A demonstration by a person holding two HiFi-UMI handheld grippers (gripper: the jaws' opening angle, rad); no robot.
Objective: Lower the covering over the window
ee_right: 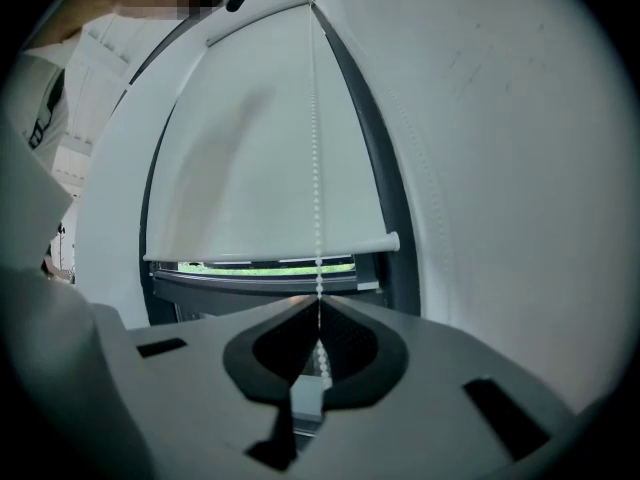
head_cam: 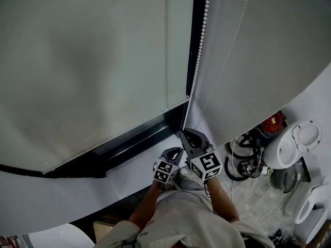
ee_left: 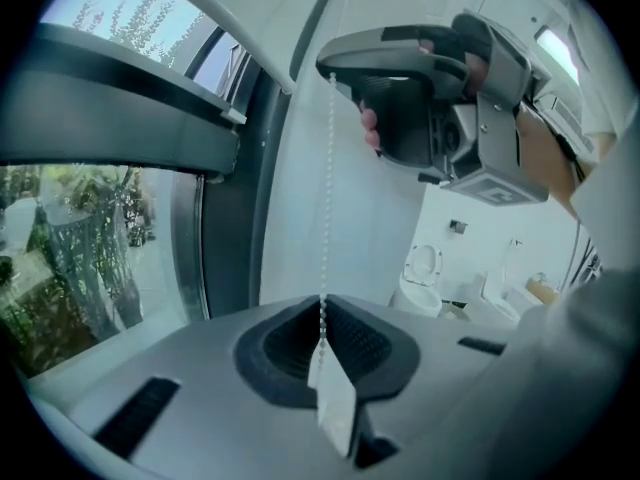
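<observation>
The white roller blind (head_cam: pixel 77 61) covers most of the window; in the right gripper view its bottom rail (ee_right: pixel 270 251) hangs just above a thin strip of green outdoors. A white bead chain (head_cam: pixel 201 35) runs down beside the dark frame. My right gripper (head_cam: pixel 183 134) is shut on the chain (ee_right: pixel 317 168), which enters its closed jaws (ee_right: pixel 320 303). Just below it, my left gripper (head_cam: pixel 177 151) is shut on the same chain (ee_left: pixel 328 188), pinched at its jaw tips (ee_left: pixel 322 313). A white connector tag (ee_left: pixel 335 403) dangles from the chain below that pinch. The right gripper (ee_left: pixel 335 68) shows above.
A second chain strand (head_cam: pixel 232 40) hangs over the white wall to the right. The white windowsill (head_cam: pixel 129 169) lies under both grippers. On the floor at right stand two toilets (head_cam: pixel 289 146) (head_cam: pixel 310 205), a red device (head_cam: pixel 273 122) and coiled hoses (head_cam: pixel 243 149).
</observation>
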